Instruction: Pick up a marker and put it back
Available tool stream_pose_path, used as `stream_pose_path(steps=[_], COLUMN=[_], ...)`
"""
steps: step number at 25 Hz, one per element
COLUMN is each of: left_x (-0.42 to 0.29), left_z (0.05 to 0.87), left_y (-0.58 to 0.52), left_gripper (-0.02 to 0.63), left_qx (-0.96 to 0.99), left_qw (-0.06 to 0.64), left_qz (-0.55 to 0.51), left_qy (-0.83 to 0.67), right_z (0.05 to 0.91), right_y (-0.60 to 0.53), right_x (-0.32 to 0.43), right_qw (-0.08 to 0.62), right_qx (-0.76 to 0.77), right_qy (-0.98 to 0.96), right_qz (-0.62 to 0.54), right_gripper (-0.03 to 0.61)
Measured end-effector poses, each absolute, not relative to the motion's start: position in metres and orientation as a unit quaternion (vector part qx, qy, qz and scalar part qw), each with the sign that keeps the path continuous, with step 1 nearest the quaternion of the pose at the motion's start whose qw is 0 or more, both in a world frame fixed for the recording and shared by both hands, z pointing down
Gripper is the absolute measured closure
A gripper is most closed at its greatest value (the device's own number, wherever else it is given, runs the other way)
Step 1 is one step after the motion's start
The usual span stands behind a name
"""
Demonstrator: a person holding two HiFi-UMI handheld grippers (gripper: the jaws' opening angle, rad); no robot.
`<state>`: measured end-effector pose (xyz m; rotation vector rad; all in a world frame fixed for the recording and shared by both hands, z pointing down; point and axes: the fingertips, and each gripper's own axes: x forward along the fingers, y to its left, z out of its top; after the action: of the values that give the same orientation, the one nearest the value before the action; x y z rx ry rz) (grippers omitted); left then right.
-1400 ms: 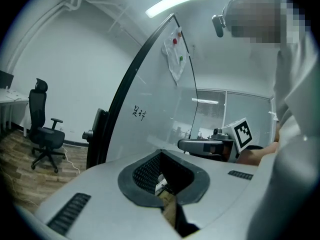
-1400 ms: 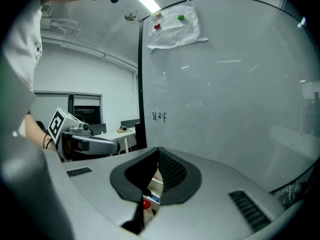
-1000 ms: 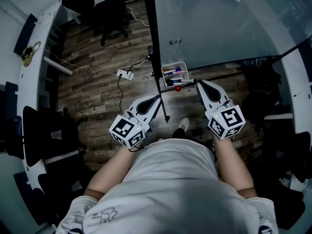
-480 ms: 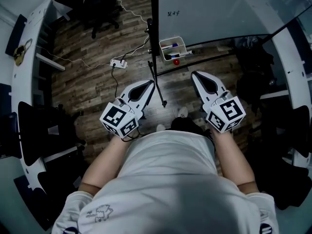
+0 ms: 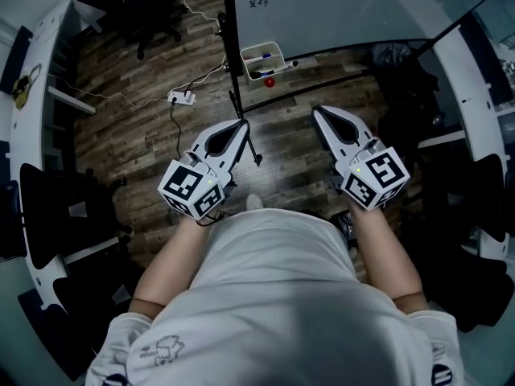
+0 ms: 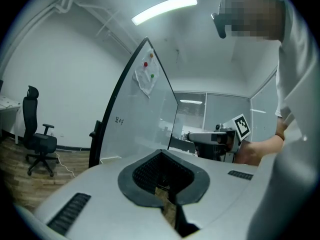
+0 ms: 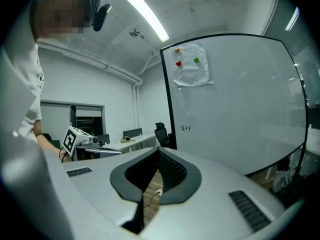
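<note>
The markers (image 5: 265, 55) were found lying in the white tray (image 5: 278, 52), far ahead of the person at the foot of the whiteboard (image 5: 338, 6); one blue cap could be made out, and their number could not be told. A small red round object (image 5: 269, 81) was seen just beside the tray's near edge. No marker was held by either gripper.

Nearer in, the left gripper (image 5: 241, 124) was held low over the wooden floor (image 5: 137, 127), its jaws pressed together at the tips with nothing between them. To the right of it, the right gripper (image 5: 315, 110) was held at about the same height. Its jaws were likewise closed tip to tip and empty. Both were pointed toward the board and kept well apart from the tray.

Further out, a power strip (image 5: 179, 96) was seen on the floor to the left, and an office chair (image 5: 153, 6) far left. A paper sheet (image 7: 190, 64) with red and green dots was seen stuck high on the board.
</note>
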<state>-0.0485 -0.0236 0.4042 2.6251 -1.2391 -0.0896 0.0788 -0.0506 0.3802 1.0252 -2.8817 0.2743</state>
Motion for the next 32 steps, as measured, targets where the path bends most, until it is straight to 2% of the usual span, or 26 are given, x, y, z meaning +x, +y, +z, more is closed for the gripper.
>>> stream_pose_path(steps=[13,32], left_x=[0.057,0.124], left_z=[0.406,0.396], left_y=[0.054,0.142], left_gripper=[0.609,0.609], left_qx=[0.889,0.879], left_qw=[0.114,0.106], left_qz=[-0.032,-0.039], left_qy=[-0.442,-0.462], right_z=[0.401,0.396], right_y=[0.033,0.124], right_x=[0.153,0.204], right_qw=[0.031,0.021], right_qx=[0.3,0.271], right_qy=[-0.947,-0.956], right_qz=[0.114,0.109], right_gripper=[0.568,0.568])
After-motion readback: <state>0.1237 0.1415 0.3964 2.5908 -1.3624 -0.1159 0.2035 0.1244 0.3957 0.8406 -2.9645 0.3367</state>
